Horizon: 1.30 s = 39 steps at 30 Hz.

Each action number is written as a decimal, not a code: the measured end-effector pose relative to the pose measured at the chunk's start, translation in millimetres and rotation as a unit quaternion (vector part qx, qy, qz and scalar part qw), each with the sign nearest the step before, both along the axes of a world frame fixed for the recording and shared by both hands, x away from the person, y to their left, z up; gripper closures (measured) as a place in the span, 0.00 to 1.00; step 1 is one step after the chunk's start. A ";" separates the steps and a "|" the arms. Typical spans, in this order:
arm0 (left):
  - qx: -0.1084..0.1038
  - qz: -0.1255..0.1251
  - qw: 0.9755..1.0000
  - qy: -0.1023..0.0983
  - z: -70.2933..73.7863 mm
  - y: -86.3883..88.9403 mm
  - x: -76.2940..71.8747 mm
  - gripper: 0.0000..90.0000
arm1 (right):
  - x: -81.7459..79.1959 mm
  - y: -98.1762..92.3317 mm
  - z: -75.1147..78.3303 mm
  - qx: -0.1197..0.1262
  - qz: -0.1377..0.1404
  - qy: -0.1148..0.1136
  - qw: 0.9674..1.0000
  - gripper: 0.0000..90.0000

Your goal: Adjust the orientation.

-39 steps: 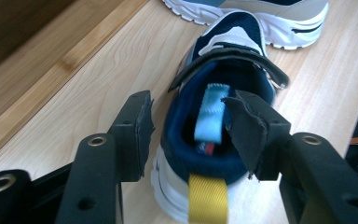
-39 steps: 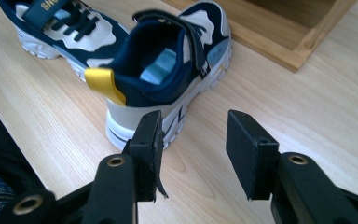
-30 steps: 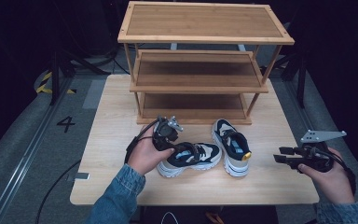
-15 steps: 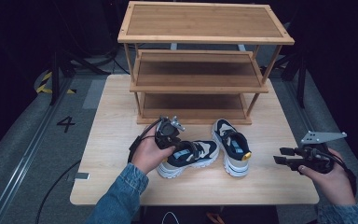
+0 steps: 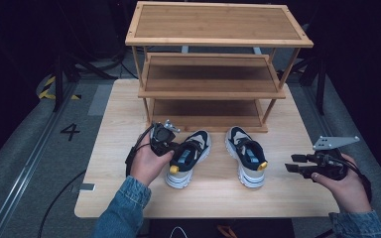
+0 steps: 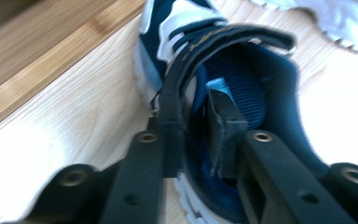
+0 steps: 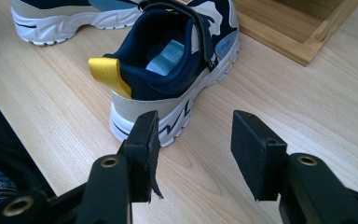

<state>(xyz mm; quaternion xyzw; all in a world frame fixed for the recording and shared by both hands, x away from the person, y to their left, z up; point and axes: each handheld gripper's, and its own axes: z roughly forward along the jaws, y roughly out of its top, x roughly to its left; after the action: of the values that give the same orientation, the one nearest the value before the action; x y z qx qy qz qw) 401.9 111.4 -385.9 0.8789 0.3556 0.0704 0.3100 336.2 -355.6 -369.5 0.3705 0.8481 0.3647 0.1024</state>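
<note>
left shoe toe cut off by the left gripper view's top edge (picture blurred), heel behind the tool

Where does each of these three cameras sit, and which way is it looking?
High view: above the table, looking forward and down at the shoe rack; forearms, hands, left gripper and right gripper show.
Left gripper view: rides that gripper; its fingers straddle the left shoe's side wall.
Right gripper view: faces the right shoe's heel; fingers apart.
All share the shoes.

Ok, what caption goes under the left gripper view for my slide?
Left claw clamps the side of a blue shoe on the table.
</note>
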 end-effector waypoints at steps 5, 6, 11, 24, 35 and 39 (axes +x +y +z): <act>-0.026 0.006 0.999 -0.021 18.5 13.7 -14.2 0.72 | 1.7 0.0 2.3 0.000 0.000 -0.004 1.000 0.59; -0.032 0.012 0.999 -0.022 22.2 18.3 -17.6 0.73 | 2.1 0.4 3.1 0.001 0.000 -0.005 1.000 0.59; -0.003 0.031 1.000 0.003 25.5 34.1 -23.6 0.81 | 5.9 2.7 4.2 -0.002 0.002 -0.008 1.000 0.58; 0.033 -0.001 0.998 0.057 -4.3 22.9 -20.6 0.87 | 7.3 4.2 6.5 -0.001 0.006 -0.011 1.000 0.58; 0.031 -0.039 0.997 0.058 -2.7 0.8 -27.9 0.87 | 6.6 6.3 6.7 -0.001 0.009 -0.013 1.000 0.58; 0.022 -0.061 0.996 0.062 -3.4 -7.3 -32.0 0.85 | 6.9 6.0 6.6 -0.001 0.009 -0.012 1.000 0.58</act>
<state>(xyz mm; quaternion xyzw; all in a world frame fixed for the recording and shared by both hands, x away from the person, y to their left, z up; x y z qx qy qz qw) 370.0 104.2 -389.3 0.9081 0.3183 0.0050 0.2720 343.1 -349.6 -362.9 0.3581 0.8506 0.3689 0.1098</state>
